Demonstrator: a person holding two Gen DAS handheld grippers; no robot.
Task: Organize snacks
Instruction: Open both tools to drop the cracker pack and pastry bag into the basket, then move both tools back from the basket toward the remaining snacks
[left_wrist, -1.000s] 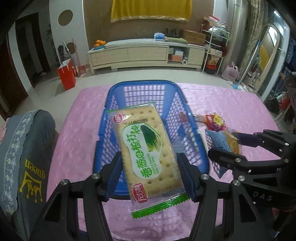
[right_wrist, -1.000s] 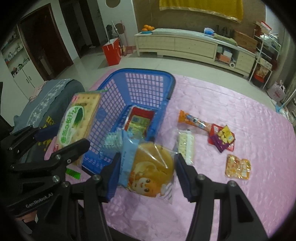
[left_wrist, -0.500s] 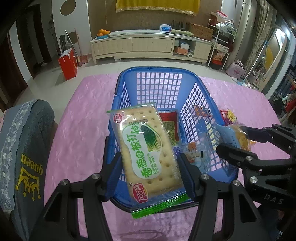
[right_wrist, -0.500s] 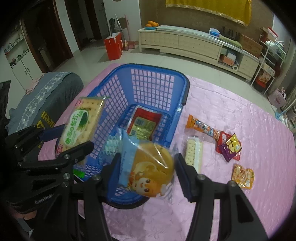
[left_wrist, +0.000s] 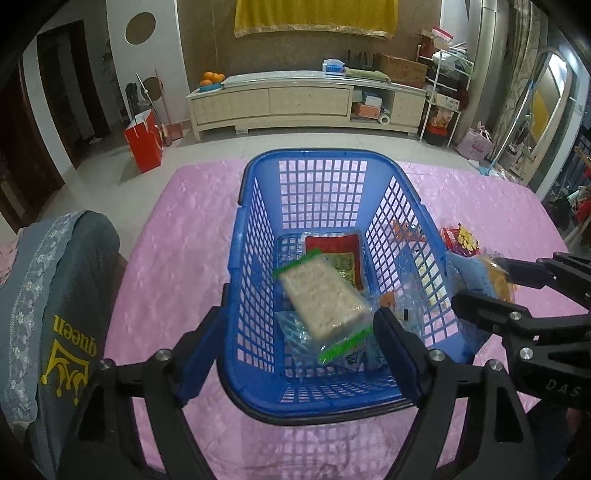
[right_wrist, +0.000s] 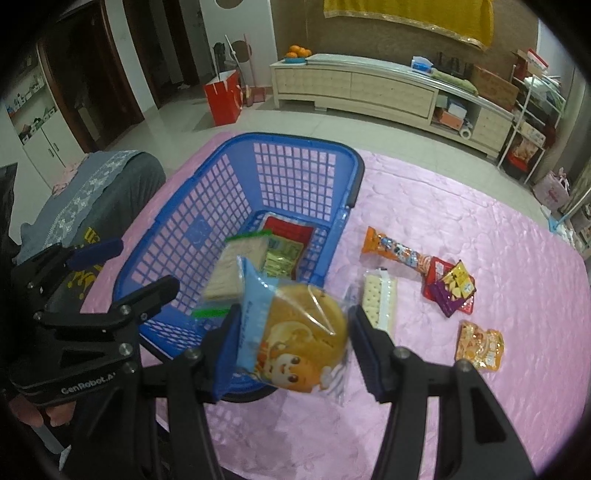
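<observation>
Basket (left_wrist: 236, 266): blue, slatted, open top; on the pink counter (left_wrist: 177, 236), near edge just under both tools, so a drop from above lands inside.
Cracker pack (left_wrist: 325, 295): green-trimmed, tilted, inside the basket on top of clear wrappers; touching neither pad of the left tongs; probably just dropped or caught mid-fall, cannot tell which.
Red packet (left_wrist: 332, 245): flat on the basket floor, far of the cracker pack.
Left tongs (left_wrist: 295, 343): spread wide, holding nothing; blue pads straddle the near left part of the basket, one outside its left wall, one over the inside.
Left hand pose: raised above the near rim, aimed forward and down into the basket.
Right tongs (right_wrist: 291, 339): clenched on the bun packet (right_wrist: 295, 343); pads press its left and right sides, picture side facing the camera.
Right hand pose: lifted off the counter, hovering at the basket's near right corner, just right of the left tool; looks lined up for the next drop.
Bun packet place: in the air, over the near rim, not yet inside.
Left on the counter, right of the basket: orange stick pack (right_wrist: 395, 249), white cracker sleeve (right_wrist: 380, 301), red and purple packets (right_wrist: 450, 290), small orange bag (right_wrist: 478, 345).
Progress guess: partly sorted; four or five snacks outside.
</observation>
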